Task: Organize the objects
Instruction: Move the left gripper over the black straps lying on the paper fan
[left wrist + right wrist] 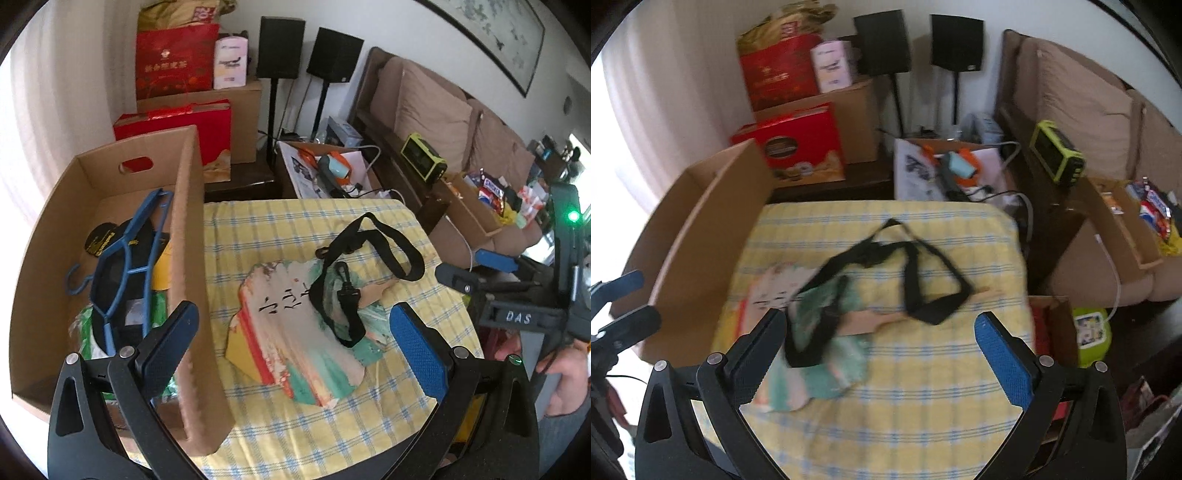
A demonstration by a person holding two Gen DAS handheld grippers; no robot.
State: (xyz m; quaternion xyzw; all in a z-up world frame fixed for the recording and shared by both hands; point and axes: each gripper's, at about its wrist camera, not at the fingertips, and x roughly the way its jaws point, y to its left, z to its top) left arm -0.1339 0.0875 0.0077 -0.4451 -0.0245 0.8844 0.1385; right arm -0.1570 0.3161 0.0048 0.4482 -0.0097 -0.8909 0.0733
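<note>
Black webbing strap [364,266] lies on painted paper fan [295,332], yellow-checked surface [258,236]; left gripper [291,343] open, empty; brown cardboard box [192,236] alongside. Right wrist view: strap [912,273] blurred, right gripper [882,347] spread wide, empty.

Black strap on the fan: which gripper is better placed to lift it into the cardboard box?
Probably the left gripper: open, with the black strap just ahead and the cardboard box beside it. The right gripper is open too, but farther from the box.
</note>
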